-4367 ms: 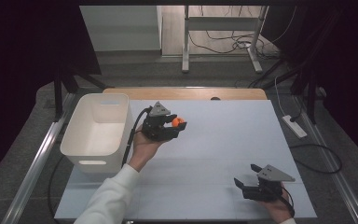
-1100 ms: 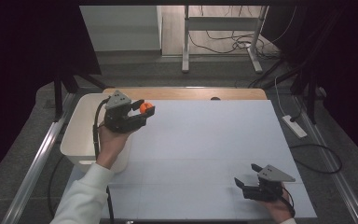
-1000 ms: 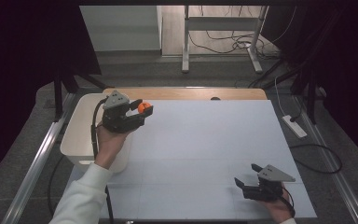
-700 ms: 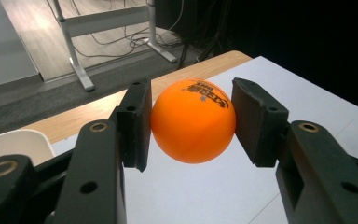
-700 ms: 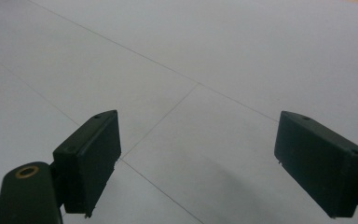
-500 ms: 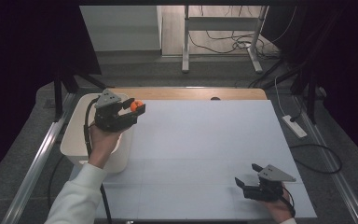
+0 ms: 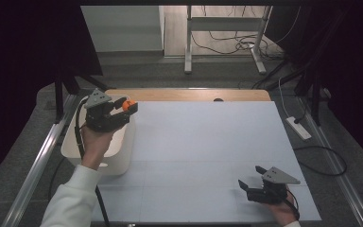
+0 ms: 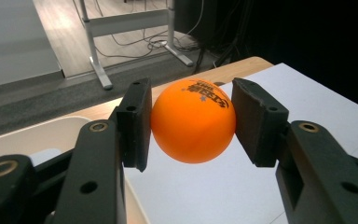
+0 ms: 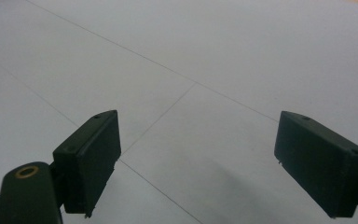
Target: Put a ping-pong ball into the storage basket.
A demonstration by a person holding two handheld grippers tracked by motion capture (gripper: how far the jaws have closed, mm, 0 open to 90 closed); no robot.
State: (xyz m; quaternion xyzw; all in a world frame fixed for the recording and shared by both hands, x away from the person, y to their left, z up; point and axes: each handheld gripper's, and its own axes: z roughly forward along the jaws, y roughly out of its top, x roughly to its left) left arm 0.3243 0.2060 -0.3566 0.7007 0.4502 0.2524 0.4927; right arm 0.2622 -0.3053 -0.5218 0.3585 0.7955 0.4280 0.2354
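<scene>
At the desk's left edge stands a white rectangular plastic tub (image 7: 123, 146). Above its rim the left gripper (image 7: 128, 106) clamps a glossy orange table-tennis ball (image 8: 193, 121) between both pads, clear of the white desk (image 7: 208, 151). At the near right corner the right gripper (image 7: 246, 184) rests low, its jaws spread wide with nothing between them.

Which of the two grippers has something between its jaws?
The left gripper, shut on the orange ball over the white bin; the right gripper stands open on nothing.
</scene>
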